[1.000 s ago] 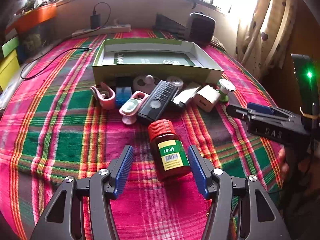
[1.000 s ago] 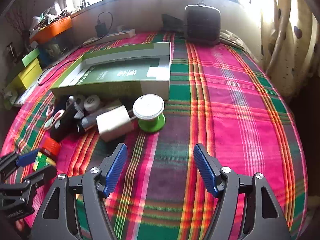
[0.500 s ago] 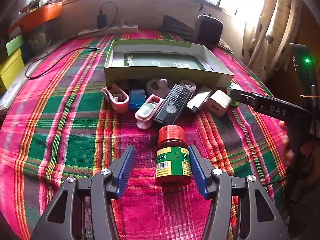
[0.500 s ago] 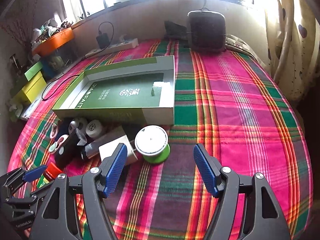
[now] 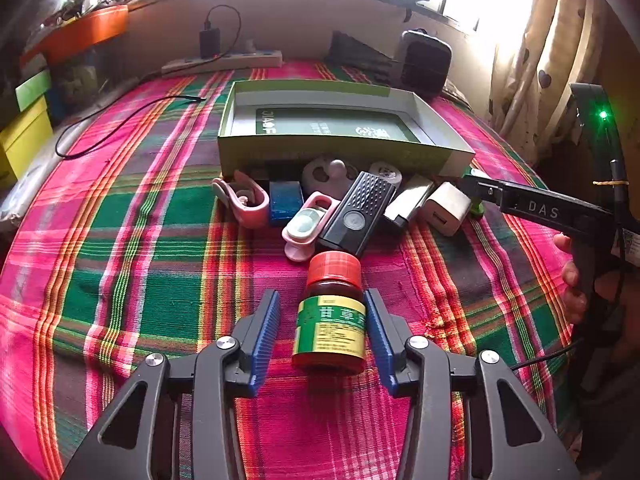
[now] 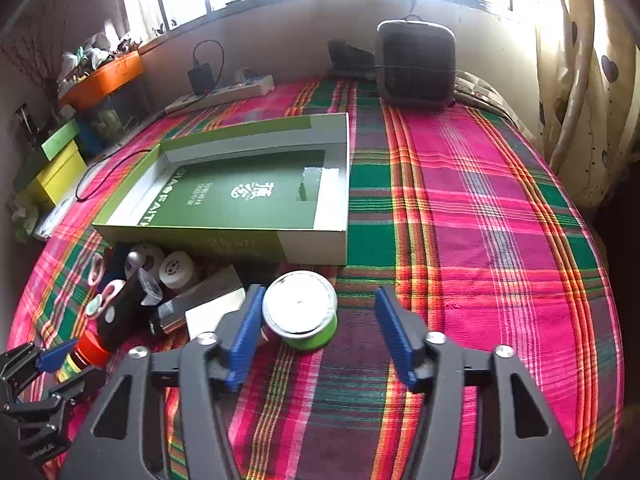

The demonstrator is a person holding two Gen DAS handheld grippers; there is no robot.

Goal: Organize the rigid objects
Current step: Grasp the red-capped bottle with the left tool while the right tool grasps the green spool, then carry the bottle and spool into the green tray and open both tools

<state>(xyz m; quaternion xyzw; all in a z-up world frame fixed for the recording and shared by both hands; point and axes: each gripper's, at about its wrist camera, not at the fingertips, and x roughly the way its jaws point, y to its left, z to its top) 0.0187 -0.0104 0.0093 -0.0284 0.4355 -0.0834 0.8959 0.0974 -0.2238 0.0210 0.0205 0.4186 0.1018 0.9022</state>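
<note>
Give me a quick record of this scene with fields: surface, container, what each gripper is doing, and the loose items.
surface: plaid cloth, pink, green and orange
container: green box, open, nothing in it
left gripper: open, fingers either side of the red-capped bottle, which stands upright
right gripper: open, around the green spool, left finger close to it
loose items: black remote, white charger, pink clip, all in front of the box

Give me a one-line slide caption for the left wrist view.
Left gripper open around a red-capped pill bottle lying on the plaid cloth.
</note>
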